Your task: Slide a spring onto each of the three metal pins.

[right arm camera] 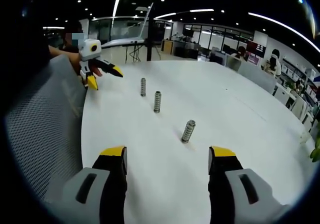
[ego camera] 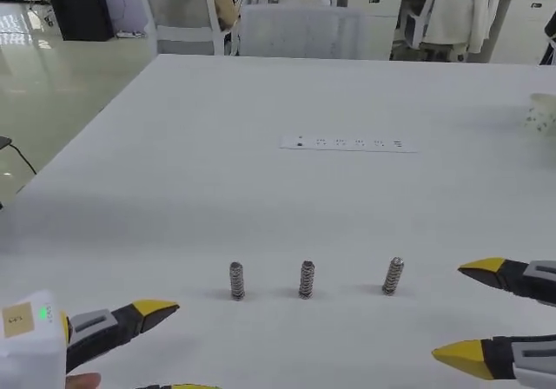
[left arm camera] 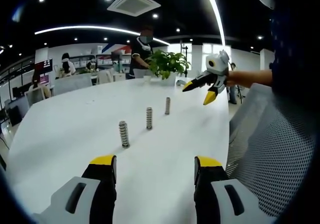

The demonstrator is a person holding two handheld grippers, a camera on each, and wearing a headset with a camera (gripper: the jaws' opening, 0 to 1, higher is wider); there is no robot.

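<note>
Judging by how things stand, the job looks finished: the left spring [ego camera: 236, 281], middle spring [ego camera: 307, 280] and right spring [ego camera: 393, 276] stand in a row near the front of the desk [ego camera: 261, 189]. The pins are hidden inside the coils. Their long axes are upright, with the right one leaning slightly. The left tongs [left arm camera: 156, 161] and right tongs [right arm camera: 169, 153] hover at either side, jaws wide apart and holding nothing.
</note>
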